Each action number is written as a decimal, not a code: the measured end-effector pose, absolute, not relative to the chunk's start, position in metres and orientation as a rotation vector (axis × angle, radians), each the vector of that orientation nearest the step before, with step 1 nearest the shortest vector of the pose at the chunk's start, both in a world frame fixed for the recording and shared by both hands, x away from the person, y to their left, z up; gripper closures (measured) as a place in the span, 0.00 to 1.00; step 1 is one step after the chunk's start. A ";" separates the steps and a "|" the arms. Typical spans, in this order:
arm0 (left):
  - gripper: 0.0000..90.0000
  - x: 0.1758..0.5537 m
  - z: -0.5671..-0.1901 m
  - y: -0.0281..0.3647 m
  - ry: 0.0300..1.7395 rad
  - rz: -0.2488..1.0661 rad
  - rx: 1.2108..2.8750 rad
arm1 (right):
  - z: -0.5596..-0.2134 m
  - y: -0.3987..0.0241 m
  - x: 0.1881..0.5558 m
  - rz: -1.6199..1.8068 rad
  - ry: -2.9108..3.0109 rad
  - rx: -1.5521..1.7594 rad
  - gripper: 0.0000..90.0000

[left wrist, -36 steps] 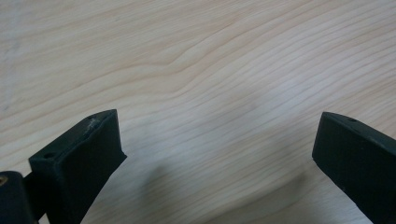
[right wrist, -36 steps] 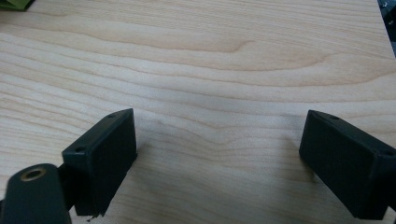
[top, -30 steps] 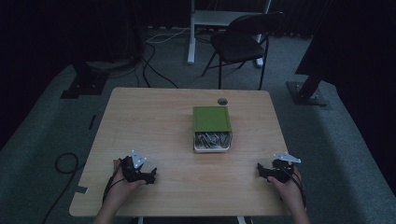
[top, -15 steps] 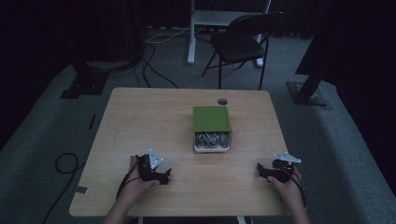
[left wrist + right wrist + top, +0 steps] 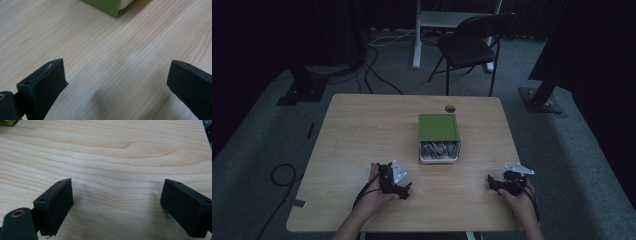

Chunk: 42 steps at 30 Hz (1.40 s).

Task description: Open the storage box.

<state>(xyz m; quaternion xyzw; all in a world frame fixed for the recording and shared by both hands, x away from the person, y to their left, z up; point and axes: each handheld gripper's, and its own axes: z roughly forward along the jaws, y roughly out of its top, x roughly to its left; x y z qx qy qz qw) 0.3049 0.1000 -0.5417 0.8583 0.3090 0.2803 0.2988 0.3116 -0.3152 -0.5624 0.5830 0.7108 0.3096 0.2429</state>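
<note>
The table (image 5: pixel 362 145) is light wood, set on grey carpet, with a dark folding chair (image 5: pixel 472 47) beyond its far edge and well apart from it. A small round hole (image 5: pixel 450 108) sits near the far edge of the top. Just this side of that hole, right of centre, lies the box (image 5: pixel 439 137): its green lid (image 5: pixel 439 127) covers the far part, and the open near end shows a white tray with grey metal pieces (image 5: pixel 439 150) whose kind cannot be made out. The lid's corner also shows at the top of the left gripper view. The left gripper (image 5: pixel 403 190) is held low at the near edge, left of centre, its tips turned toward the box and well short of it; the hand (image 5: pixel 377 192) is wrapped around it from behind. In the left gripper view its jaws stand wide apart, with bare wood between them. The right gripper (image 5: pixel 492 183) rests near the near right corner, well apart from the box, pointing left across the table. In the right gripper view its jaws are likewise spread wide over bare wood, gripping nothing.
</note>
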 end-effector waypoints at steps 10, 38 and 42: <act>0.03 0.304 -0.536 0.074 0.670 0.838 2.302 | -0.562 -0.315 0.312 0.845 1.943 1.593 0.12; 0.07 0.303 -0.540 0.026 0.251 1.086 2.324 | -0.562 -0.315 0.312 0.845 1.943 1.594 0.12; 0.07 0.305 -0.540 0.022 0.224 1.124 2.316 | -0.562 -0.315 0.312 0.845 1.943 1.594 0.12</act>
